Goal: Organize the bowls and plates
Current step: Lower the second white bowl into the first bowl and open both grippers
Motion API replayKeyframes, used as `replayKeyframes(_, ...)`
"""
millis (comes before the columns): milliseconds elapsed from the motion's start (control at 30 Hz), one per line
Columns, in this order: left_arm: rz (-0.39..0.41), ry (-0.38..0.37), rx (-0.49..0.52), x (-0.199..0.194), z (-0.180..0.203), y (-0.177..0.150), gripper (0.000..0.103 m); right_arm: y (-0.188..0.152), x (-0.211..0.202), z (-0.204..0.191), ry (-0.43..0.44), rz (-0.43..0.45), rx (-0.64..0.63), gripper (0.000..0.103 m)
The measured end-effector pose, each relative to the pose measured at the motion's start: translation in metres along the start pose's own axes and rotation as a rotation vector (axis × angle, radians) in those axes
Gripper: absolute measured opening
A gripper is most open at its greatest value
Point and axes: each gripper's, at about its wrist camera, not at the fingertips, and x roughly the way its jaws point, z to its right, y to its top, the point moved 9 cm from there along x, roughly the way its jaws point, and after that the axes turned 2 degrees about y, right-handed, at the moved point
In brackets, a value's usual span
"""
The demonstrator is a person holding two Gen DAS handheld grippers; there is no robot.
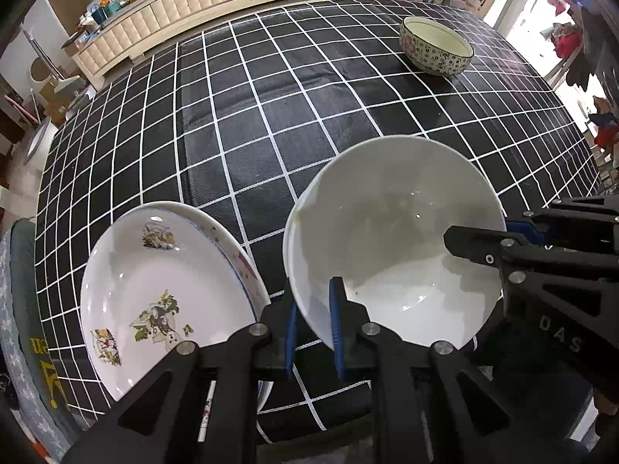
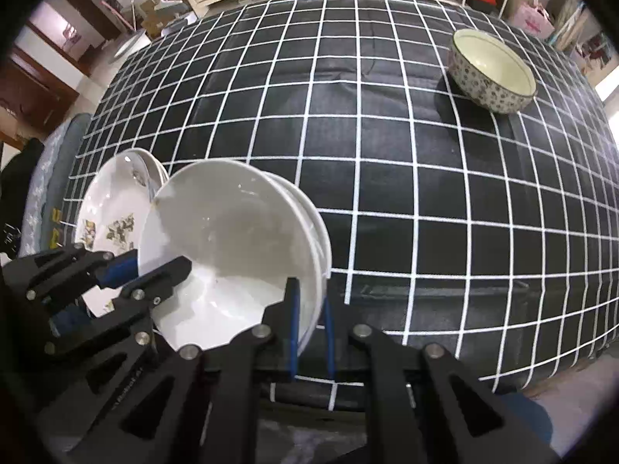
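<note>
A large white bowl (image 1: 387, 232) (image 2: 232, 239) is held tilted just over the checked tablecloth, with more white bowl rims nested under it in the right wrist view. My left gripper (image 1: 313, 294) (image 2: 151, 266) is shut on its near-left rim, one blue pad inside and one outside. On the opposite rim my right gripper (image 2: 309, 297) (image 1: 499, 232) is shut the same way. Left of the bowl lies a stack of white plates (image 1: 154, 282) (image 2: 108, 201) with cartoon prints. A patterned bowl (image 1: 437, 48) (image 2: 491, 73) stands alone at the far right.
The black tablecloth (image 1: 251, 116) with white grid lines covers the whole table. A grey cushioned seat (image 1: 23, 309) sits past the table's left edge. A cream cabinet (image 1: 174, 11) runs along the far side, with clutter around it.
</note>
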Motion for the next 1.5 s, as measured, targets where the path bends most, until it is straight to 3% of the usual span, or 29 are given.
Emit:
replayKeyframes(267, -0.006, -0.006, -0.011, 0.002, -0.003, 0.000, 0.018, 0.001, 0.002, 0.002, -0.070, -0.015, -0.033, 0.015)
replayKeyframes(733, 0.047, 0.002, -0.007, -0.018, -0.010, 0.004, 0.018, 0.000, -0.002, 0.003, -0.082, -0.017, -0.024, 0.018)
replayKeyframes(1000, 0.068, 0.009, -0.007, -0.024, -0.011, 0.011, 0.018, 0.003, -0.017, 0.010, -0.085, 0.036, -0.022, 0.050)
replayKeyframes(1300, 0.083, 0.023, 0.020, -0.030, 0.000, 0.025, 0.018, 0.005, -0.032, 0.022, -0.074, 0.089, 0.002, 0.059)
replayKeyframes(1433, 0.112, 0.038, 0.050, -0.041, 0.008, 0.036, 0.029, 0.008, -0.045, 0.032, -0.074, 0.124, 0.020, 0.062)
replayKeyframes(1500, 0.129, 0.052, 0.067, -0.047, 0.013, 0.044, 0.030, 0.011, -0.053, 0.039, -0.077, 0.149, 0.027, 0.064)
